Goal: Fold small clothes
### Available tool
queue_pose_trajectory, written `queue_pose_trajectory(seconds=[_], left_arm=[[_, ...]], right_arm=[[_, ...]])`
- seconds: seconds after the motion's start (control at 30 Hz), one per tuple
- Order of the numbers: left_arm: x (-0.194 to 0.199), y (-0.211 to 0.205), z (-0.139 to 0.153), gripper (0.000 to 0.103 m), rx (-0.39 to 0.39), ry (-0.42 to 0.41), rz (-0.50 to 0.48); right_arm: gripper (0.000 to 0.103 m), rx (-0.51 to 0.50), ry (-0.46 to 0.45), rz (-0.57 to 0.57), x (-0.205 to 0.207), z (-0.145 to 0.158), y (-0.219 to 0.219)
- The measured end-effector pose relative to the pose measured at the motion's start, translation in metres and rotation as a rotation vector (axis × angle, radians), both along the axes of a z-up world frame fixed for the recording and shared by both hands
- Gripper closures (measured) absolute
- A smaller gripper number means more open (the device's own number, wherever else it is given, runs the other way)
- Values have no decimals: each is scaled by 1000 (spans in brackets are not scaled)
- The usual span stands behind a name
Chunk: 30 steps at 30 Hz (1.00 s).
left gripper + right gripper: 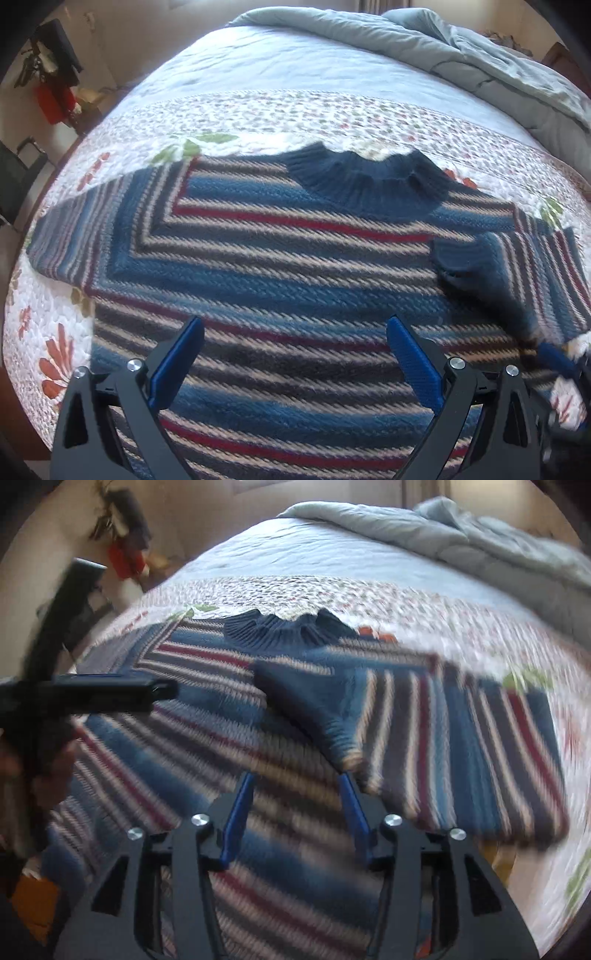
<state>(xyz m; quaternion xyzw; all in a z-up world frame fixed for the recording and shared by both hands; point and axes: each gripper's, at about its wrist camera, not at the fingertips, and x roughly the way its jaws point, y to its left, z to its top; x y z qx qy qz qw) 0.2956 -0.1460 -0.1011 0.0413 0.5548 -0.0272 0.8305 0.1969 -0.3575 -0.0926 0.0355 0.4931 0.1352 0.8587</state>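
Note:
A striped knit sweater [277,258] [221,731] in blue, red and beige lies flat on the bed, its dark blue ribbed collar [369,177] [284,627] at the far side. Its right sleeve [517,266] [443,738] is folded inward over the body, while the left sleeve [92,221] lies spread out to the side. My left gripper [295,325] hovers open above the lower body of the sweater with nothing between its blue pads. My right gripper [296,777] is over the sweater near the folded sleeve's cuff, jaws apart and holding nothing; the view is motion-blurred.
The sweater rests on a white floral quilt [295,114] covering the bed. A grey duvet [461,48] is bunched at the far right. A hand [48,768] holding the left gripper's body shows at the left of the right wrist view. Dark and red items hang on the far left wall [51,74].

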Motion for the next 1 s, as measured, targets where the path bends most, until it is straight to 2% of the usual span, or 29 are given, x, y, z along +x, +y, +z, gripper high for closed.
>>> queue_pose_trajectory(seconds=[0.17,0.3,0.37,0.43,0.53,0.6,0.63,0.67,0.73,0.77,0.83,0.93,1.0], left_arm=[[-10,-36,-11,4,-131,97,-81],[-12,-72,-21,4,-222,178,-116],[-9,-87,-24,4,-243,205,-106],[-5,-100,-25,4,-265,229,-98],[4,-115,-30,6,-242,246,-78],[10,-118,-37,23,-260,274,-41],[11,-117,-40,39,-271,287,-11],[11,-117,-40,44,-272,276,8],[11,-116,-36,75,-298,250,10],[11,-116,-35,84,-311,248,5],[10,-113,-30,94,-357,233,7],[12,-105,-12,95,-384,158,7],[17,-94,13,95,-359,54,-1]], right_arm=[[50,42,6,-90,-61,-2,-34],[48,99,15,-148,-86,-11,-44],[47,121,4,-163,-97,-13,-46],[46,90,-20,-165,-104,-16,-40],[46,91,-37,-157,-110,-21,-33],[46,93,-49,-162,-114,-23,-29],[45,91,-55,-165,-118,-25,-27],[45,88,-59,-167,-120,-27,-25],[44,82,-63,-174,-127,-31,-22],[43,76,-65,-177,-130,-32,-20],[42,67,-69,-181,-135,-32,-17],[41,58,-73,-184,-142,-30,-14],[40,47,-75,-181,-144,-28,-12]])
